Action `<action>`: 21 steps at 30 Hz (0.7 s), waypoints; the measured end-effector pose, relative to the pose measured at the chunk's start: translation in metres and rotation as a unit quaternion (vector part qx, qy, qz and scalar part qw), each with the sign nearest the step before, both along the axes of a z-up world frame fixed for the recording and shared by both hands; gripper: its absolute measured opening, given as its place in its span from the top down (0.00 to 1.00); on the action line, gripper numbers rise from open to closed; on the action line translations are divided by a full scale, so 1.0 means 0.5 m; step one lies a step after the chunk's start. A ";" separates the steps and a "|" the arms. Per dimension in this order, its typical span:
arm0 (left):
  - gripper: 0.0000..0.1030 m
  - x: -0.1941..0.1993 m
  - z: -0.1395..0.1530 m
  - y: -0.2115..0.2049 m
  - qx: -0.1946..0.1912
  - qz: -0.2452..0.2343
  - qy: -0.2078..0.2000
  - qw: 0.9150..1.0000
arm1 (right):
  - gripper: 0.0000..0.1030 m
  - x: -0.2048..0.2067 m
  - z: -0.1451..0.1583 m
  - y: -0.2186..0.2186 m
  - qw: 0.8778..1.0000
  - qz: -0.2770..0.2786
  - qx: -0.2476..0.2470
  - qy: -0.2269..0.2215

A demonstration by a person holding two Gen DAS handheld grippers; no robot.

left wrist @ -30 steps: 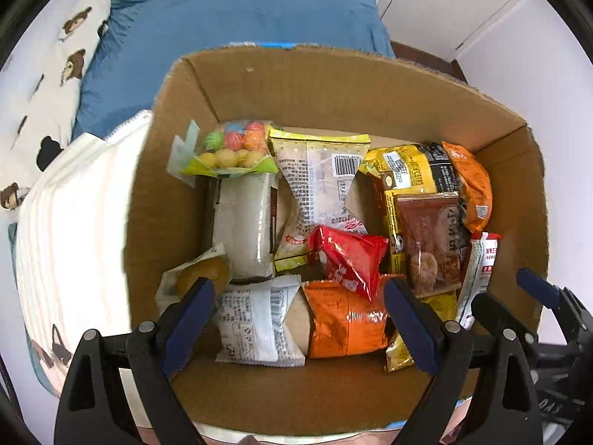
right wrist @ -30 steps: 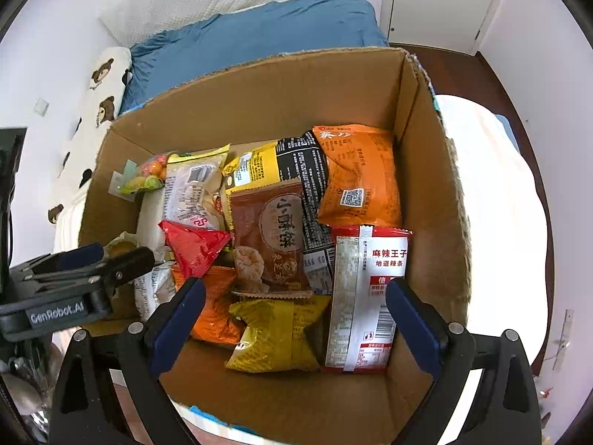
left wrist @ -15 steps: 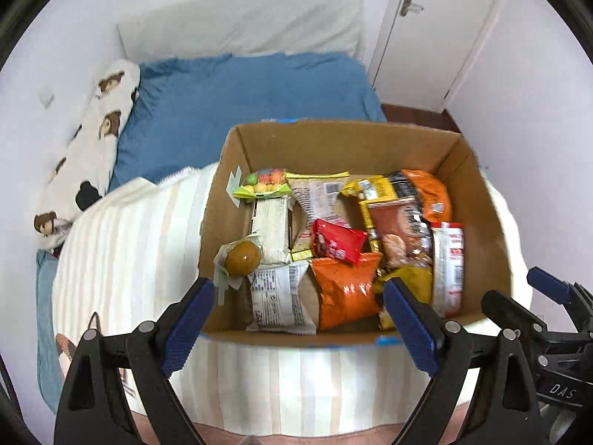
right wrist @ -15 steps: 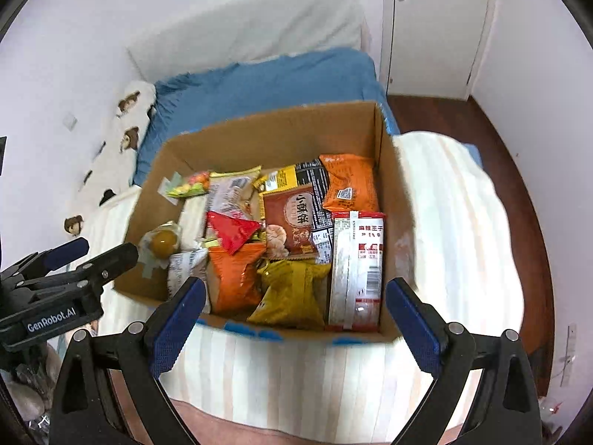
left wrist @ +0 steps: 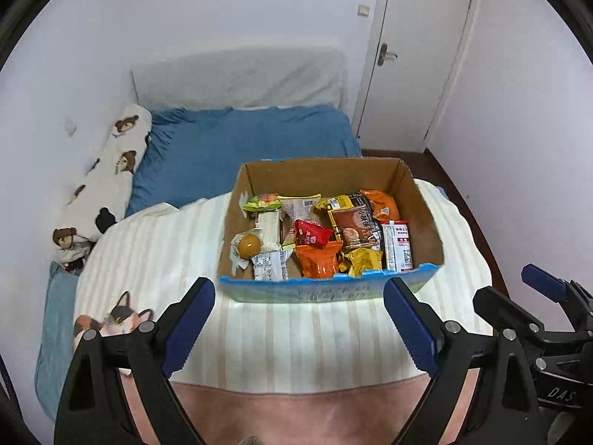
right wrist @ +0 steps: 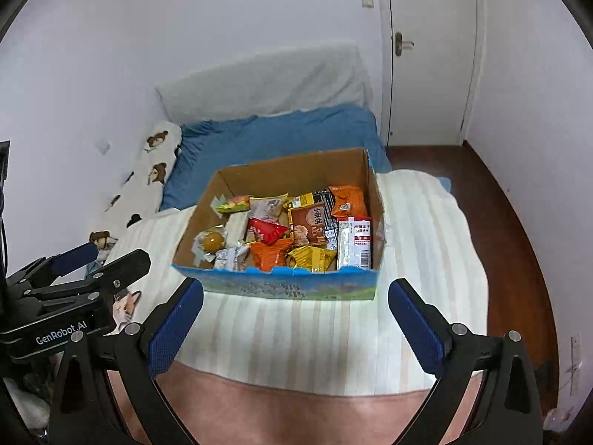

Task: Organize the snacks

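A cardboard box with a blue printed front stands on a striped white blanket; it also shows in the right wrist view. It holds several snack packets: a red one, an orange one, a yellow one, a brown one, a wrapped round yellow pastry. My left gripper is open and empty, well back from the box front. My right gripper is open and empty, likewise back from the box.
The box rests on a bed with a blue sheet and a bear-print pillow at the left wall. A white door is at the back right. Wooden floor lies to the right.
Both grippers have pulled back and up from inside the box, so the whole box and room are in view. Both stay open and empty. The snacks have not moved.
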State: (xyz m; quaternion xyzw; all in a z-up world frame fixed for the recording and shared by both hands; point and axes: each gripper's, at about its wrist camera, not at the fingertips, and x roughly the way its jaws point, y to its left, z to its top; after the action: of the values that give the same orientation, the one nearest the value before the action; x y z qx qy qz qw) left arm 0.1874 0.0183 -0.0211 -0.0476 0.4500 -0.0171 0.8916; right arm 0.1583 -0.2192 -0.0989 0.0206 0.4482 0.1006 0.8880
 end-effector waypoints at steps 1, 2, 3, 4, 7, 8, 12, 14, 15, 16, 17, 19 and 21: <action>0.09 -0.015 0.007 0.001 -0.001 0.001 -0.005 1.000 | 0.01 -0.018 0.010 -0.002 1.000 -0.001 0.000 -0.006; 0.09 -0.033 0.016 0.000 0.002 0.003 -0.010 1.000 | 0.01 -0.028 0.017 -0.004 1.000 -0.001 0.001 -0.009; 0.09 -0.051 0.024 -0.001 0.004 0.005 -0.014 1.000 | 0.01 -0.046 0.027 -0.007 1.000 -0.002 0.004 -0.013; 0.09 -0.069 0.032 -0.001 0.002 0.005 -0.018 1.000 | 0.01 -0.061 0.036 -0.009 1.000 -0.001 0.007 -0.016; 0.09 -0.113 0.047 -0.004 0.010 0.011 -0.028 0.999 | 0.01 -0.104 0.059 -0.012 1.000 -0.002 0.007 -0.027; 0.09 -0.127 0.053 -0.006 0.013 0.013 -0.032 0.999 | 0.00 -0.122 0.067 -0.014 0.999 -0.001 0.007 -0.031; 0.09 -0.163 0.065 -0.006 0.019 0.018 -0.036 0.999 | 0.00 -0.169 0.082 -0.020 0.999 -0.002 0.011 -0.036; 0.09 -0.174 0.070 -0.005 0.019 0.020 -0.039 0.999 | 0.00 -0.185 0.088 -0.021 0.999 -0.001 0.010 -0.039; 0.09 -0.180 0.072 -0.004 0.021 0.023 -0.042 0.999 | 0.00 -0.193 0.092 -0.022 0.999 -0.001 0.009 -0.040; 0.09 -0.187 0.075 -0.003 0.023 0.025 -0.045 0.998 | 0.00 -0.200 0.095 -0.023 0.999 -0.001 0.009 -0.042; 0.09 -0.192 0.077 -0.003 0.025 0.027 -0.048 0.998 | 0.00 -0.205 0.097 -0.024 0.999 -0.002 0.009 -0.043; 0.09 -0.202 0.082 -0.001 0.024 0.032 -0.054 0.998 | 0.00 -0.208 0.099 -0.025 0.999 -0.002 0.009 -0.044; 0.08 -0.206 0.084 0.000 0.026 0.035 -0.057 0.997 | 0.00 -0.214 0.105 -0.029 0.999 -0.003 0.009 -0.051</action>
State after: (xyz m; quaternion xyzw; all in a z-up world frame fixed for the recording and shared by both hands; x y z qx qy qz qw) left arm 0.0845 0.0181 0.0210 -0.0392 0.3967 0.0235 0.9168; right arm 0.0511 -0.2336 -0.0463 0.0252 0.4016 0.1027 0.9097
